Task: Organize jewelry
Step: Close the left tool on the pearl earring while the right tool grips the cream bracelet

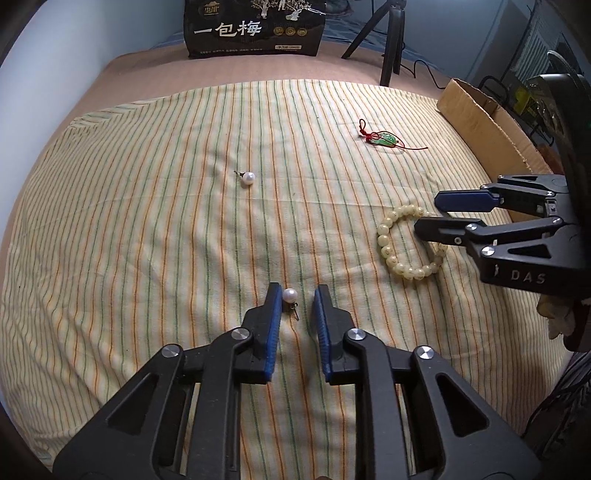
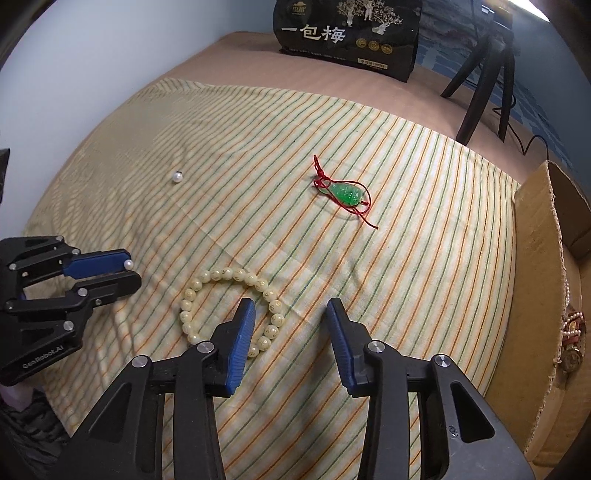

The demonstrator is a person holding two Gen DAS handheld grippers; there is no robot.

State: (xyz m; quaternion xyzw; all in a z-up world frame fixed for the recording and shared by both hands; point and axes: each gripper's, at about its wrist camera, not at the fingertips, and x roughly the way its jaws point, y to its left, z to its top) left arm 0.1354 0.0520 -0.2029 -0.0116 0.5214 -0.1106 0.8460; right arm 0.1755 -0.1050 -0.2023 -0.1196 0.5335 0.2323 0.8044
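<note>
A pearl earring (image 1: 290, 295) lies on the striped cloth (image 1: 147, 240) between the tips of my open left gripper (image 1: 297, 291), close to its left finger; it also shows in the right wrist view (image 2: 128, 264). A second pearl earring (image 1: 248, 178) lies farther off (image 2: 178, 177). A cream bead bracelet (image 1: 391, 251) lies on the cloth; my open right gripper (image 2: 291, 306) hovers over its right side (image 2: 221, 275). A green pendant on red cord (image 1: 384, 139) lies beyond (image 2: 345, 194).
A cardboard box (image 1: 480, 122) stands along the right edge of the cloth, and jewelry hangs on its side (image 2: 572, 332). A black snack bag (image 1: 255, 27) and a tripod (image 1: 391, 37) stand at the back. A wall is on the left.
</note>
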